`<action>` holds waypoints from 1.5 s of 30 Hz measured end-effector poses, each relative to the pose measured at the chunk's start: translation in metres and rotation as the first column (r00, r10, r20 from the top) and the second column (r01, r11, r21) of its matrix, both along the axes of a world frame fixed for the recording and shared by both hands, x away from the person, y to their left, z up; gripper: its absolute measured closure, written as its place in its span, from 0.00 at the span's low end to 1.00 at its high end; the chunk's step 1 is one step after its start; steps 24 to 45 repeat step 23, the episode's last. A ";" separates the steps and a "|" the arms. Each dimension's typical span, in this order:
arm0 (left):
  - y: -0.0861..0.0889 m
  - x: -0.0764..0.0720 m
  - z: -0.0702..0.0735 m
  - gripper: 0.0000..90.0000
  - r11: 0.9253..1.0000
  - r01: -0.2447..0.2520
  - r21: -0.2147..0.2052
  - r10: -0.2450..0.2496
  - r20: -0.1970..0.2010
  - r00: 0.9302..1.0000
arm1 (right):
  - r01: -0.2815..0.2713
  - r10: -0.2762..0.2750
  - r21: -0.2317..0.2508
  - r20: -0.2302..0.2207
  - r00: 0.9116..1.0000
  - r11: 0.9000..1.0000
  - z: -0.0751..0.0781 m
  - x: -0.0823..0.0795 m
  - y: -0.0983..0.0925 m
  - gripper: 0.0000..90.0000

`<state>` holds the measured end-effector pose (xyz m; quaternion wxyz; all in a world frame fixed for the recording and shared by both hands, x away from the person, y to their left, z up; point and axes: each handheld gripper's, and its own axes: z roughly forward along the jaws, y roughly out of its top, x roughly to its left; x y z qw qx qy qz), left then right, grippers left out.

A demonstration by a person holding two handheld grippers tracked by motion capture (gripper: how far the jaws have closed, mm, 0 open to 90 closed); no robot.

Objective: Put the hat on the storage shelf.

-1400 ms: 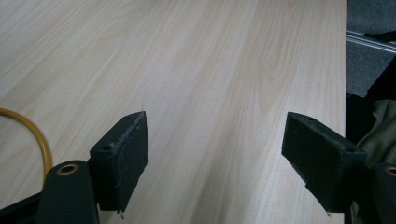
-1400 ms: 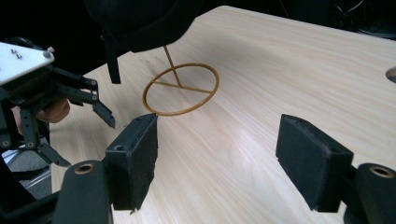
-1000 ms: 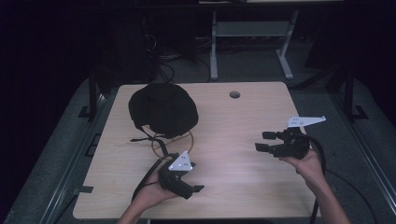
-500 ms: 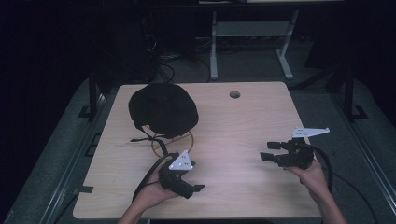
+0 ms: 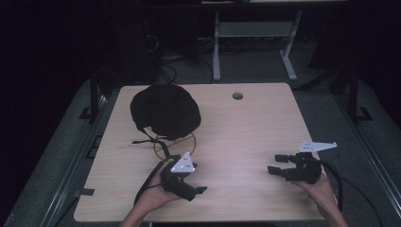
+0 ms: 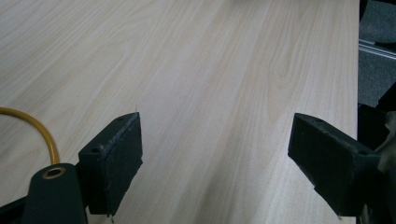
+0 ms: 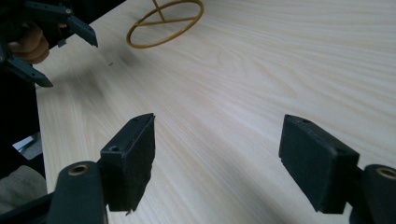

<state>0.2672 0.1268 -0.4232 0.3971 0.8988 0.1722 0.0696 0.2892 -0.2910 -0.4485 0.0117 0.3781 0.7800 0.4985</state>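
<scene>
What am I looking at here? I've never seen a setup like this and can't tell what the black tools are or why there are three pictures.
A person sits at a wooden table and holds a hand-held gripper in each hand; there is no robot arm. The high view looks down from above: the left gripper is near the table's front edge, the right gripper further right. The other two pictures come from small cameras riding on each gripper, looking along its two black jaws. Both pairs of jaws stand open with bare wood between them, so nothing is held. On the table lie a black cap and, partly under its near edge, a yellow ring, with a black strap trailing beside it. A round hole sits near the far edge.
</scene>
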 end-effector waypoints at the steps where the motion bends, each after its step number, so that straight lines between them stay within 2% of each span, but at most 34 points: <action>1: 0.000 0.000 0.000 0.19 1.000 0.000 0.000 0.000 0.000 1.000 | 0.000 0.000 0.000 0.000 1.000 1.000 0.000 0.000 0.000 0.29; 6: 0.002 0.000 0.000 0.19 1.000 -0.003 -0.001 0.003 -0.002 1.000 | 0.014 -0.014 0.007 -0.010 1.000 1.000 -0.007 -0.009 -0.006 0.28; 13: 0.003 0.000 -0.001 0.19 1.000 -0.010 -0.012 0.010 0.000 1.000 | 0.017 -0.017 0.006 -0.005 1.000 1.000 -0.010 -0.018 -0.008 0.28; 18: 0.003 0.000 -0.003 0.19 1.000 -0.017 -0.014 0.017 -0.006 1.000 | 0.023 -0.023 -0.012 -0.010 1.000 1.000 -0.011 -0.023 -0.009 0.26; 23: 0.003 0.000 -0.003 0.20 1.000 -0.014 -0.023 0.014 -0.010 1.000 | 0.036 -0.036 0.002 0.009 0.999 0.999 -0.012 -0.035 -0.010 0.24; 45: 0.003 0.000 -0.003 0.20 1.000 -0.014 -0.023 0.014 -0.010 1.000 | 0.036 -0.036 0.002 0.009 0.999 0.999 -0.012 -0.035 -0.010 0.24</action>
